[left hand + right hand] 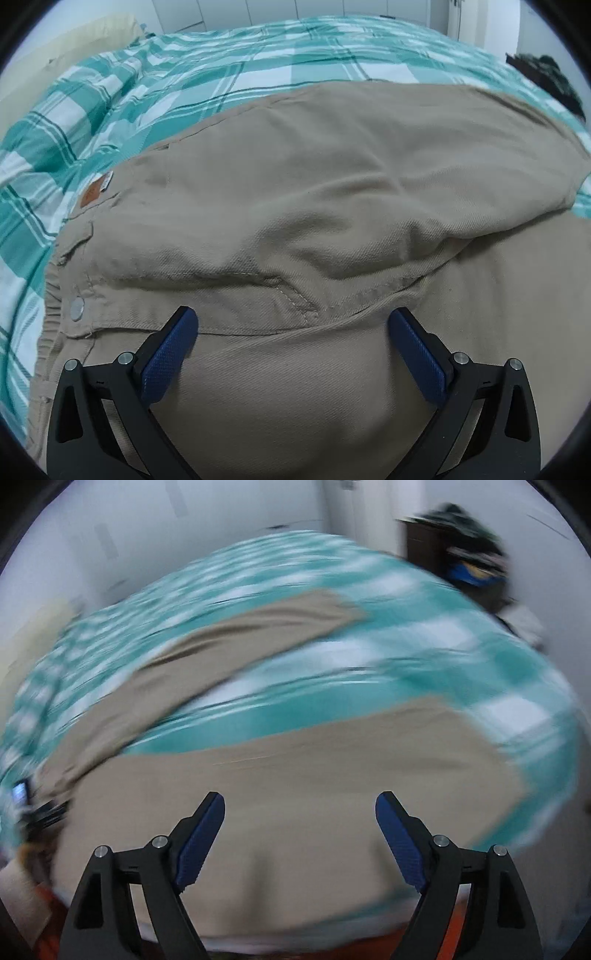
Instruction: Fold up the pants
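Observation:
Khaki pants (295,206) lie spread on a bed with a teal and white plaid cover (221,77). In the left wrist view the waistband with a metal snap button (77,308) and a brown leather patch (92,192) is at the left. My left gripper (293,319) is open, close above the fly area. The right wrist view is motion-blurred: the near pant leg (295,775) fills the front and the far leg (207,657) stretches away to the upper right. My right gripper (300,805) is open above the near leg, holding nothing.
A cream pillow (74,40) lies at the bed's far left. White wardrobe doors (295,7) stand behind the bed. A dark pile of items (469,554) sits on furniture at the far right. The bed's near edge (258,941) runs below my right gripper.

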### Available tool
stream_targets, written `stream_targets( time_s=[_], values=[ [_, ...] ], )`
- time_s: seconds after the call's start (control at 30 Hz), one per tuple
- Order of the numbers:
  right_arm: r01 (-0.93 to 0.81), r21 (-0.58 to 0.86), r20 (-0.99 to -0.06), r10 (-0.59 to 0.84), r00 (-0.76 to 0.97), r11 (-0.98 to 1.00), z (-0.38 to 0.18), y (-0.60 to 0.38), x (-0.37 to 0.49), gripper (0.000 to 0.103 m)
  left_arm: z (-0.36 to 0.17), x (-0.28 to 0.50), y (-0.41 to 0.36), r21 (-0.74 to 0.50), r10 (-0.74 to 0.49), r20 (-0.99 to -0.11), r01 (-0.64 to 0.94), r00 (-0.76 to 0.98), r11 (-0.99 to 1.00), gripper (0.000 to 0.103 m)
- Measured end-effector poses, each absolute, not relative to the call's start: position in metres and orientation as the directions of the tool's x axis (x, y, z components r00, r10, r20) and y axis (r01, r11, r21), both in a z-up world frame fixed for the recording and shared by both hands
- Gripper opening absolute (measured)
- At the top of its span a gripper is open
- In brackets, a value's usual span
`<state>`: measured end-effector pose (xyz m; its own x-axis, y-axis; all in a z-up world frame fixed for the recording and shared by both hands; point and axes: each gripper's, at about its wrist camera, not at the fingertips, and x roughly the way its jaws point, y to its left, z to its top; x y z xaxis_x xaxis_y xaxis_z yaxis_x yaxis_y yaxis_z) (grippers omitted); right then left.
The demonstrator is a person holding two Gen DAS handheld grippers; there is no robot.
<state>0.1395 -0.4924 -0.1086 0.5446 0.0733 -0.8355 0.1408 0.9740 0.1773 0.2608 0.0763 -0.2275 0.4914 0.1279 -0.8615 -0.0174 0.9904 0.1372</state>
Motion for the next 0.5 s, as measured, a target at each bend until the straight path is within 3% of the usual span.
stream_targets(
  time_s=[0.1,0.3,0.5],
  values=[
    [-0.035,0.254,-0.803,0.231,0.55,0.967,-0.115,-0.39,0.154,0.083,-0.227,0.26,0.076,0.129,0.122,-0.855,-0.02,0.505,0.991,0.103],
    [-0.256,0.291,-0.771,0.385,0.508,0.922,-0.133,-0.245,0.183,0.083,-0.227,0.258,0.078,0.123,0.115,-0.856,-0.017,0.504,0.992,0.103],
    [-0.312,0.193,-0.815,0.329,0.477,0.93,-0.177,-0.198,0.193,0.083,-0.227,0.255,0.078,0.119,0.111,-0.855,-0.018,0.507,0.993,0.103]
  ],
)
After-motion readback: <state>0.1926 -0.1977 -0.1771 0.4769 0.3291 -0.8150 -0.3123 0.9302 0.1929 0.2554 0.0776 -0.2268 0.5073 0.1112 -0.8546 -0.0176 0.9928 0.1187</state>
